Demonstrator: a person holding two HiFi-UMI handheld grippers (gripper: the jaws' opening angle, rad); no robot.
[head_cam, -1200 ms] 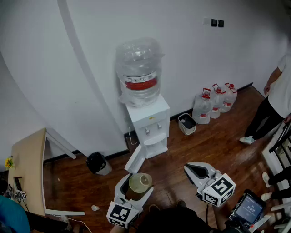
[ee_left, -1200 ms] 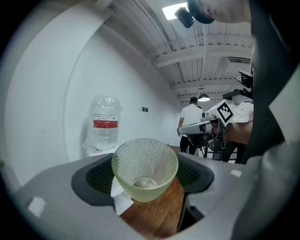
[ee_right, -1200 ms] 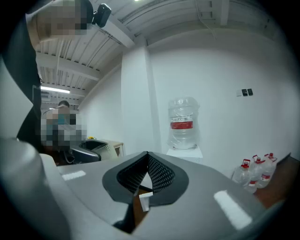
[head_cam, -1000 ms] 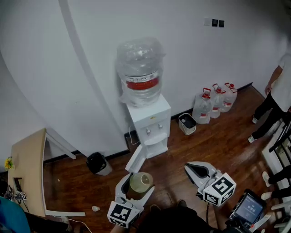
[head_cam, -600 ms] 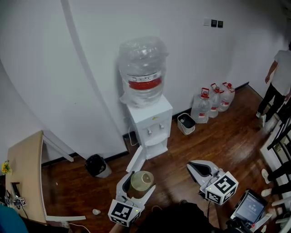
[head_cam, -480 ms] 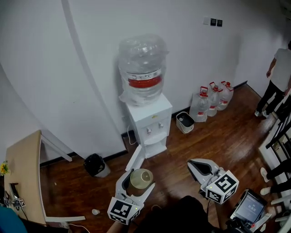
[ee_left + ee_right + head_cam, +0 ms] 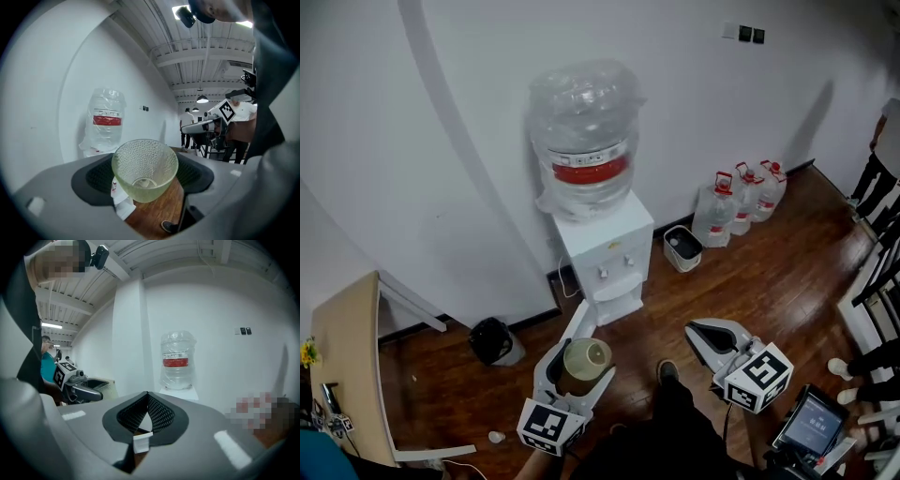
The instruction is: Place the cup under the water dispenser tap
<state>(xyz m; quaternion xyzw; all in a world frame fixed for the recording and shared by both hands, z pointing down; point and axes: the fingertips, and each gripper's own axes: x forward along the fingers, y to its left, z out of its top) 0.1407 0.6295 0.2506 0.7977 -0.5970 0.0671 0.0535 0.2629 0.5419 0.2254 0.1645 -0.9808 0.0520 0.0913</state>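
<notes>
A pale green dimpled glass cup (image 7: 584, 362) (image 7: 144, 168) sits upright between the jaws of my left gripper (image 7: 578, 361) (image 7: 145, 176), which is shut on it. The white water dispenser (image 7: 602, 253) (image 7: 107, 123) (image 7: 177, 363) stands against the wall ahead, with a plastic-wrapped bottle on top and two small taps (image 7: 615, 267) over a recess. The cup is well short of it, above the wooden floor. My right gripper (image 7: 705, 337) (image 7: 146, 404) hovers to the right with its jaws together and nothing held.
A white bin (image 7: 682, 247) and several water jugs (image 7: 741, 201) line the wall right of the dispenser. A black bin (image 7: 491, 340) and a wooden table (image 7: 347, 366) stand at left. A panel (image 7: 577, 324) leans by the dispenser base. A person's legs (image 7: 876, 183) show far right.
Both grippers and the view have moved toward the dispenser, which now looks larger and nearer. The cup stays gripped. The person at right has walked farther off, nearly out of view.
</notes>
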